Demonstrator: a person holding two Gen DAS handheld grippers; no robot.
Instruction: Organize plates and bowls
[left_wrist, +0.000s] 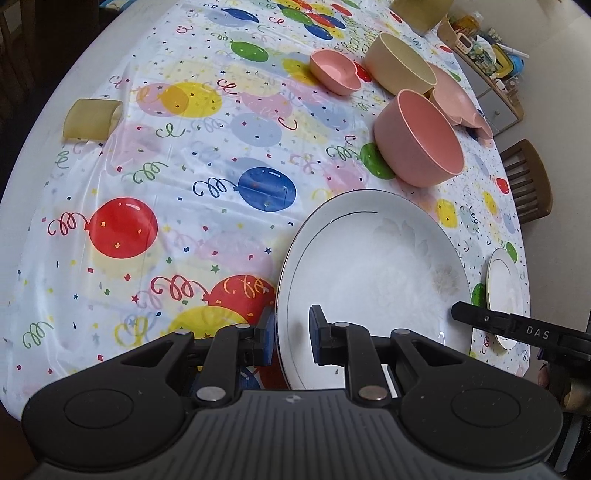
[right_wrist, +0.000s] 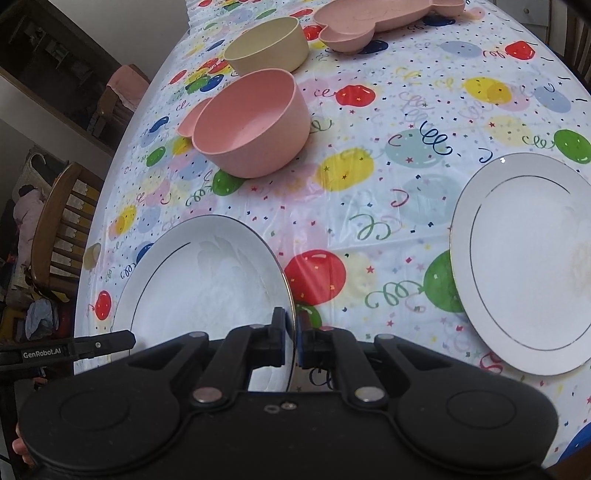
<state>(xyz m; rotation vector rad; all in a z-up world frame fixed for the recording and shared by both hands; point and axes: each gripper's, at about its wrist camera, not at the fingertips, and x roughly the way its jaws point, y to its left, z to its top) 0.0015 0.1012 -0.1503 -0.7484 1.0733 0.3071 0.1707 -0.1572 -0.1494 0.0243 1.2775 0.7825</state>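
A large white plate (left_wrist: 373, 273) lies on the balloon tablecloth. My left gripper (left_wrist: 291, 334) straddles its left rim, with a small gap still between the jaws and the rim. My right gripper (right_wrist: 293, 339) is shut on the same plate's (right_wrist: 207, 284) right rim; one of its fingers (left_wrist: 491, 319) shows in the left wrist view. A second white plate (right_wrist: 528, 254) lies to the right, also in the left wrist view (left_wrist: 504, 291). Beyond stand a big pink bowl (left_wrist: 419, 142), a cream bowl (left_wrist: 400, 62), a small pink bowl (left_wrist: 334, 72) and a pink divided plate (right_wrist: 380, 18).
A tan clip (left_wrist: 92, 120) holds the tablecloth at the left table edge. Wooden chairs (left_wrist: 528, 181) (right_wrist: 62, 221) stand beside the table. A cluttered shelf (left_wrist: 487, 55) is at the far right. A tan container (left_wrist: 421, 13) stands at the far end.
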